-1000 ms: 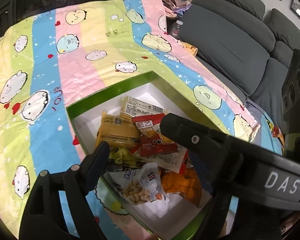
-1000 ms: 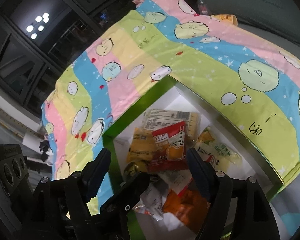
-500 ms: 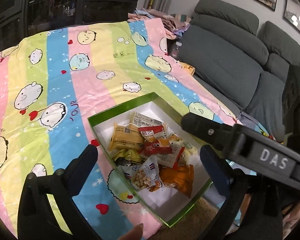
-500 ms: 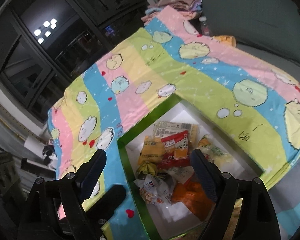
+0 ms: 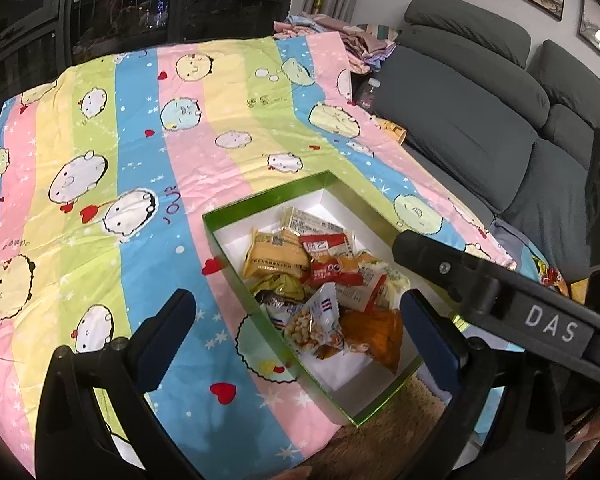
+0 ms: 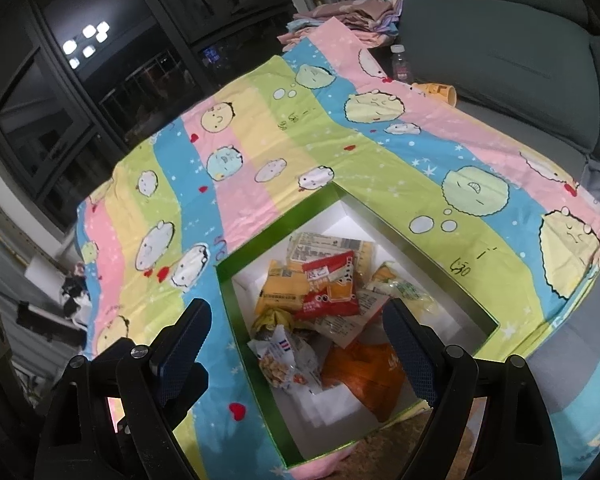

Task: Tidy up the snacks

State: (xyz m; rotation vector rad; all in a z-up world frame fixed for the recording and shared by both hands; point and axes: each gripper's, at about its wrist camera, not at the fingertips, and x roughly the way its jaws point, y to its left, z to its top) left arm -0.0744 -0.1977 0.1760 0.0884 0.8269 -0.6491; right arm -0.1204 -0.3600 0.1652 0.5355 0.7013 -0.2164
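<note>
A green-rimmed white box point(image 5: 260, 200) point(image 6: 276, 236) sits on a striped cartoon cloth and holds several snack packets: a yellow one point(image 5: 274, 256), a red one point(image 5: 332, 268) point(image 6: 330, 284), a peanut bag point(image 5: 316, 324) point(image 6: 278, 360) and an orange bag point(image 5: 376, 330) point(image 6: 360, 372). My left gripper point(image 5: 300, 328) is open and empty, held well above the box's near side. My right gripper point(image 6: 296, 340) is open and empty above the box; its body crosses the left wrist view point(image 5: 500, 300).
The striped cloth point(image 5: 140, 160) point(image 6: 380, 160) covers the table. A grey sofa point(image 5: 480, 100) stands to the right, with a bottle point(image 6: 400, 66) and a yellow cup point(image 6: 440, 92) beside it. Folded clothes point(image 5: 340, 36) lie at the back. Brown carpet point(image 5: 380, 432) shows below the table edge.
Both grippers have pulled back and up from the box, so more of the cloth and room shows. Both stay open and empty. The snacks have not moved.
</note>
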